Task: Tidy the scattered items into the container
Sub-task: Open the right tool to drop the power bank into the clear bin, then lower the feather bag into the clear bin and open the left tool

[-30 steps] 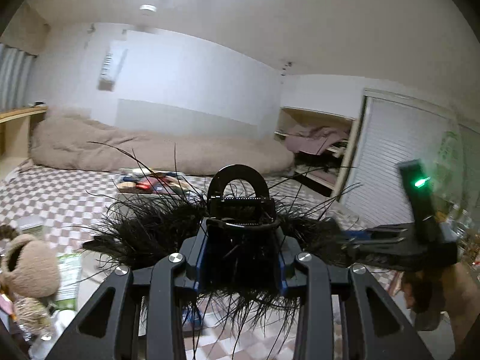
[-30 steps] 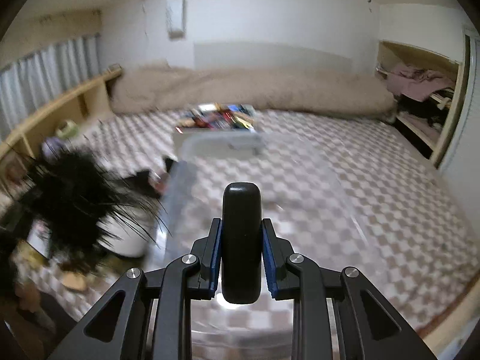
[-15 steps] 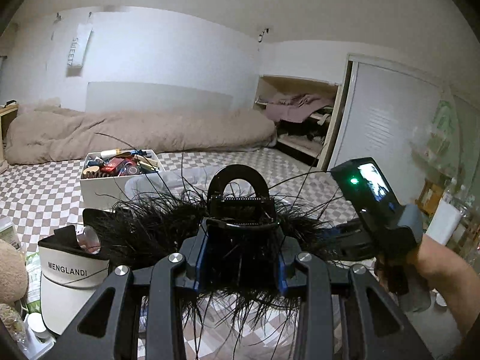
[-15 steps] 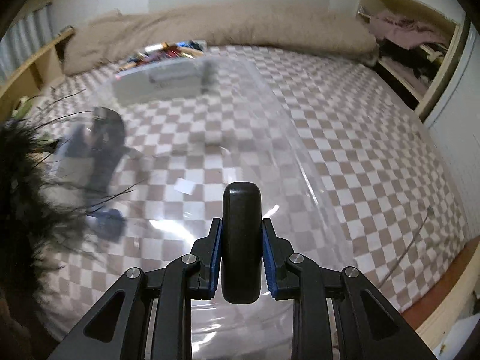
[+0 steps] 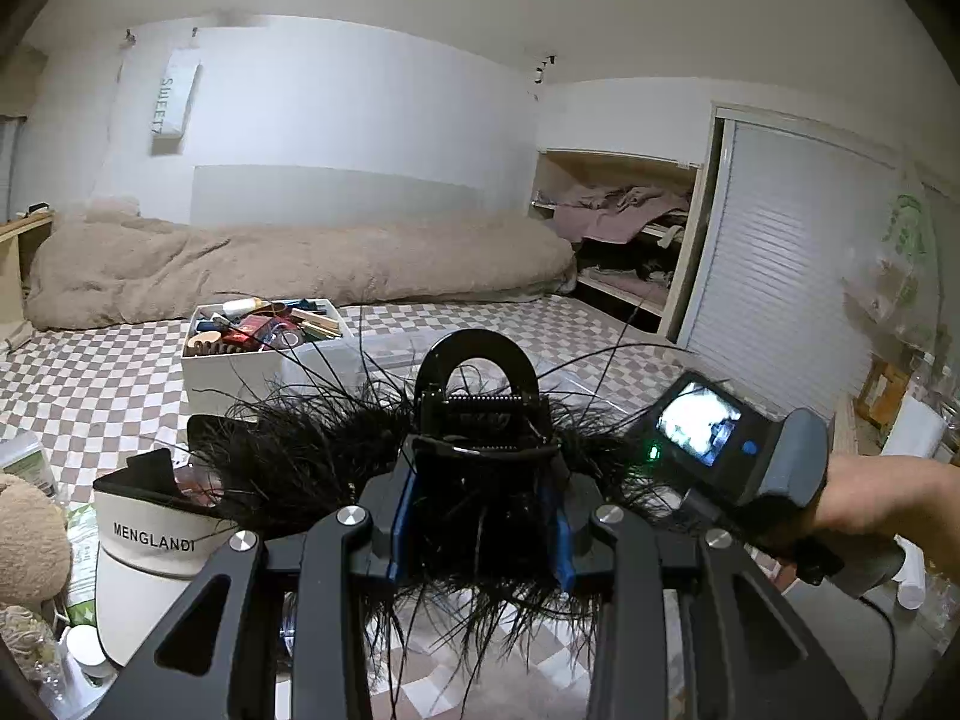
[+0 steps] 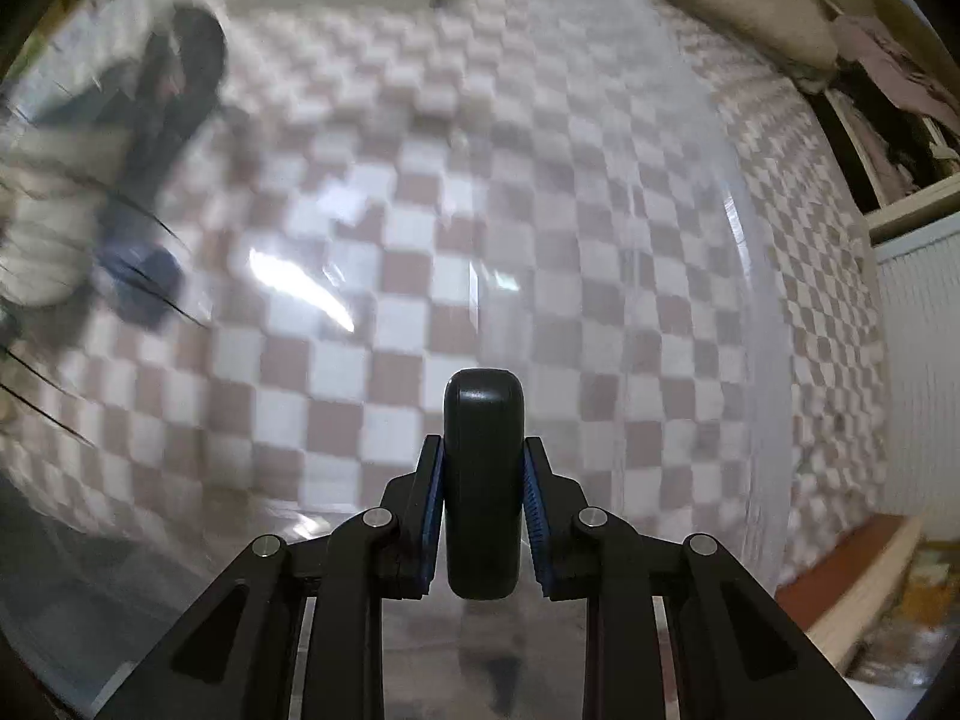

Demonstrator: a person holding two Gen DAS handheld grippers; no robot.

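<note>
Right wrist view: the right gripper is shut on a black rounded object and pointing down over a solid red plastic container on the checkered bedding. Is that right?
Not quite. In the right wrist view the container is clear, see-through plastic, not solid red: the checkered bedding shows straight through it. The rest stands: the right gripper is shut on the black rounded object, pointing down over that container.

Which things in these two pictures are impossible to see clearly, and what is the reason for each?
- Feathered black item, left wrist view: the left gripper and its own feathers cover its body.
- Dark shapes, right wrist view: motion blur and the clear container smear them.
- Black rounded object in the right gripper: its lower end is hidden behind the fingers.
</note>
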